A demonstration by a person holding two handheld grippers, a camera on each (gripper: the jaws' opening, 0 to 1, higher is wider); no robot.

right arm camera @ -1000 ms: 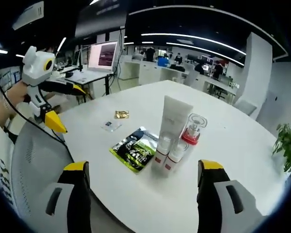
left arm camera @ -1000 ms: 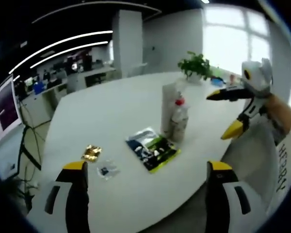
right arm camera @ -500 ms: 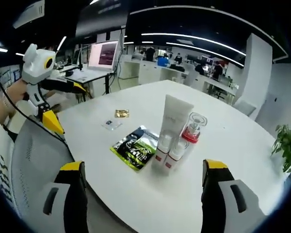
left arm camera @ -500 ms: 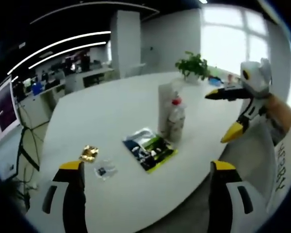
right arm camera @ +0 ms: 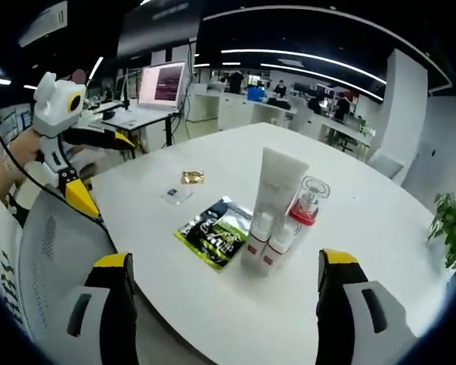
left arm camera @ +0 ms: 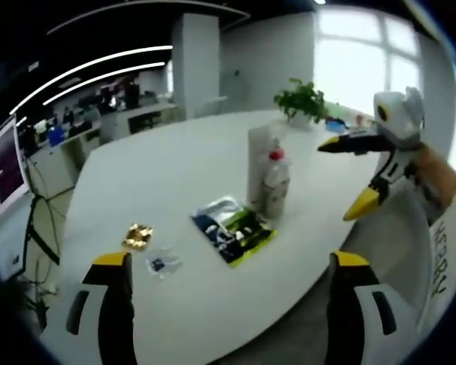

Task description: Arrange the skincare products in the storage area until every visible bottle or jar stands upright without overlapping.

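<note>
A cluster of skincare products stands upright mid-table: a tall white tube, two small white bottles with red bands and a clear bottle with a red collar. From the left gripper view the same cluster stands beyond a flat dark and green sachet. My left gripper is open, held back from the table's near edge with nothing in it. My right gripper is open too, also short of the table. Each gripper appears in the other's view: the right gripper and the left gripper.
A gold foil packet and a small clear packet lie on the white round table. A potted plant stands at its far side. A grey mesh chair and office desks with monitors surround it.
Both views have shifted slightly as the hands moved; the products and packets on the table have not moved. Both grippers stay open.
</note>
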